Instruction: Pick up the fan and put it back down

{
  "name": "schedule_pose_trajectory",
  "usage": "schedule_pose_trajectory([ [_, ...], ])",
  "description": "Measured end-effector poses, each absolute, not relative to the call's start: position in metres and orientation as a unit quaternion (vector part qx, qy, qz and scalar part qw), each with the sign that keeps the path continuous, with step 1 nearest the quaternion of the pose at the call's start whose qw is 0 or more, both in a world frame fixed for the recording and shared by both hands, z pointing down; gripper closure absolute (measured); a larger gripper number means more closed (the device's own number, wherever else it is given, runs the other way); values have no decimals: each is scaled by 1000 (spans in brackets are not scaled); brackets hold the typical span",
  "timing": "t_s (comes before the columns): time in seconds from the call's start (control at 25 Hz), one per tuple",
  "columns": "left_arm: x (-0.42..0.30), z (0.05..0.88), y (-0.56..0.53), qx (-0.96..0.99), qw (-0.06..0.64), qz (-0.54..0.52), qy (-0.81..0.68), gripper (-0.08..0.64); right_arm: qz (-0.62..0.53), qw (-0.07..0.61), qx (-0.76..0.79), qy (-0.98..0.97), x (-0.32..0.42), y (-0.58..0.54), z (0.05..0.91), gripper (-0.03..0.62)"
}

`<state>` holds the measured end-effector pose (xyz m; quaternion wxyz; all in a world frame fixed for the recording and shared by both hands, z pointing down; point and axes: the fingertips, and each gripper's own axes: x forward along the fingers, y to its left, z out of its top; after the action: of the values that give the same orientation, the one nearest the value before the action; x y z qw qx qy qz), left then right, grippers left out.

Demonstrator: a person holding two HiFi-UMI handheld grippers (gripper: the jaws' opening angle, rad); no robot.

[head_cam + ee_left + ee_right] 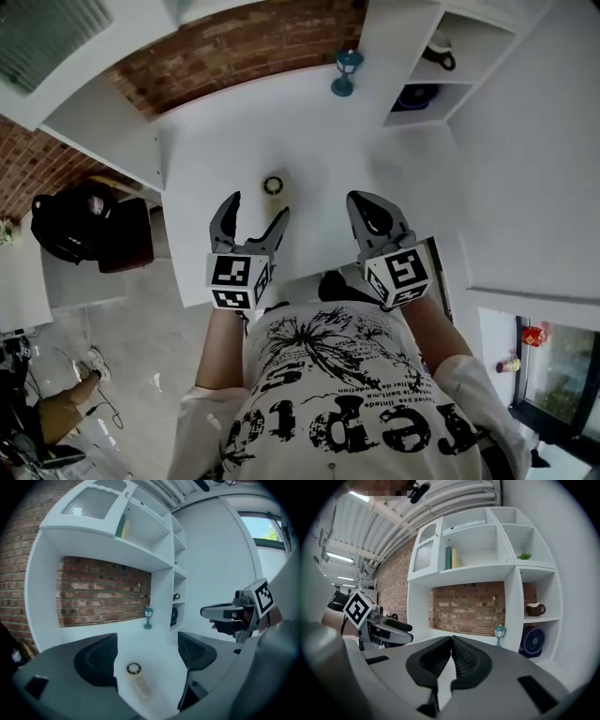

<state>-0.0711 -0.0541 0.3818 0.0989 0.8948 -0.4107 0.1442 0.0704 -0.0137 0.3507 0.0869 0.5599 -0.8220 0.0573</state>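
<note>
The fan (417, 97) is a small round dark-blue one, standing in the lower cubby of the white shelf unit at the far right of the white desk (225, 141). It also shows in the right gripper view as the fan (533, 641), and half hidden by the cubby wall in the left gripper view as the fan (174, 616). My left gripper (258, 206) hovers open over the desk's near edge, nothing between its fingers (96, 660). My right gripper (359, 200) is beside it, jaws shut together and empty, well short of the fan.
A small ringed round object (273, 185) lies on the desk just beyond the left gripper. A teal lantern figurine (345, 72) stands by the brick wall. A mug (438, 52) sits in the cubby above the fan. A black bag (89, 225) is left of the desk.
</note>
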Motion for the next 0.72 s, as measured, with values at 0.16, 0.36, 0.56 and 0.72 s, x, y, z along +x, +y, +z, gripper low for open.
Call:
schedule_pose_trajectory([
  [0.16, -51, 407, -86, 862, 123, 173, -460, 173, 61, 104, 520, -846, 94, -62, 364, 578],
  [0.36, -35, 459, -120, 830, 155, 213, -493, 173, 74, 109, 484, -865, 110, -109, 397, 578],
  [0.56, -30, 515, -144, 798, 195, 263, -506, 173, 87, 127, 456, -877, 115, -141, 433, 577],
  [0.72, -36, 562, -165, 765, 231, 306, -518, 173, 100, 136, 446, -879, 120, -164, 456, 578],
])
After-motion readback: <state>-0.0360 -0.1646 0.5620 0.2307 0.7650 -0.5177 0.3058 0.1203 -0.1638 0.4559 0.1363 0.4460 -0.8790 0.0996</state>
